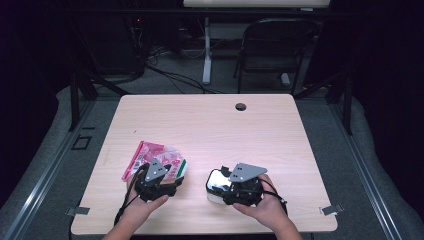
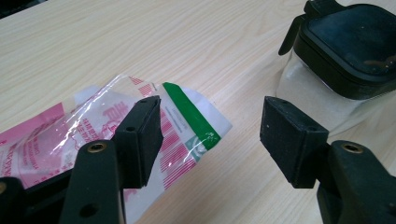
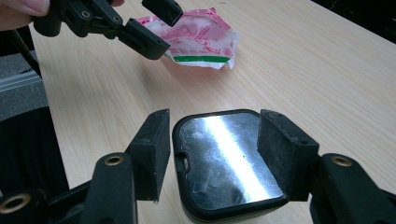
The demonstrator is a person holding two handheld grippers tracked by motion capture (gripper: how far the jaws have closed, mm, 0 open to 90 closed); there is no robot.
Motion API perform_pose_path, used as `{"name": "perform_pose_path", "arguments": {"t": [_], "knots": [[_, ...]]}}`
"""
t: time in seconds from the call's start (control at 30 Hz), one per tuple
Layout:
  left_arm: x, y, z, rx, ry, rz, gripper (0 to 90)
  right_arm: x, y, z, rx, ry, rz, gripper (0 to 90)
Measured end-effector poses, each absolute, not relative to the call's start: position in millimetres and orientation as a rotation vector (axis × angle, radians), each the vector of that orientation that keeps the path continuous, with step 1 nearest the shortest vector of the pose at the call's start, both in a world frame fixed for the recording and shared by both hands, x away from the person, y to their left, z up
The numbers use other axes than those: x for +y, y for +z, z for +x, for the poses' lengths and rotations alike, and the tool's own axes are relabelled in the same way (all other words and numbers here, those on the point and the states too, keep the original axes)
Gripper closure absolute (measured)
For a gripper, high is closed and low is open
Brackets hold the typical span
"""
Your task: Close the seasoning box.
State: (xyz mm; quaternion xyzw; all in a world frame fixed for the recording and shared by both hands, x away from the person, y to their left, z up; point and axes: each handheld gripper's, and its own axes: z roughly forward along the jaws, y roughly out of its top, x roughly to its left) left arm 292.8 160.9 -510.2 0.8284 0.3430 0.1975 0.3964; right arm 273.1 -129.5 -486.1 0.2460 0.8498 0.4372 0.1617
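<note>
nearest me, my right gripper [image 3: 212, 154] straddles the lidded container [image 3: 224, 163] near right, pads beside its lid, grip uncertain. my left gripper [image 2: 210, 140] is spread over the pink packet [image 2: 93, 135] at left; nothing lifted yet.

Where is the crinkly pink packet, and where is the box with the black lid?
Crinkly pink-and-white plastic packet with a green stripe [image 3: 201, 35], right gripper view, on its printed pink middle.
Clear plastic box with a shiny black lid [image 3: 224, 158], right gripper view, on the middle of the lid's top.
</note>
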Motion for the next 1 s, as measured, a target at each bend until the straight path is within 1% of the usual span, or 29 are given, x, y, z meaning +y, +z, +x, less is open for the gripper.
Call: {"name": "perform_pose_path", "arguments": {"t": [0.47,1.0], "knots": [[178.5,-502.0,298.7,0.919,0.523,2.053,38.7,-141.6,-482.9,278.3,2.381,1.279,0.776,44.0],[210.4,-500.3,311.9,1.033,0.550,1.985,38.7,-179.5,-485.9,295.8,2.177,1.278,1.107,43.8]]}}
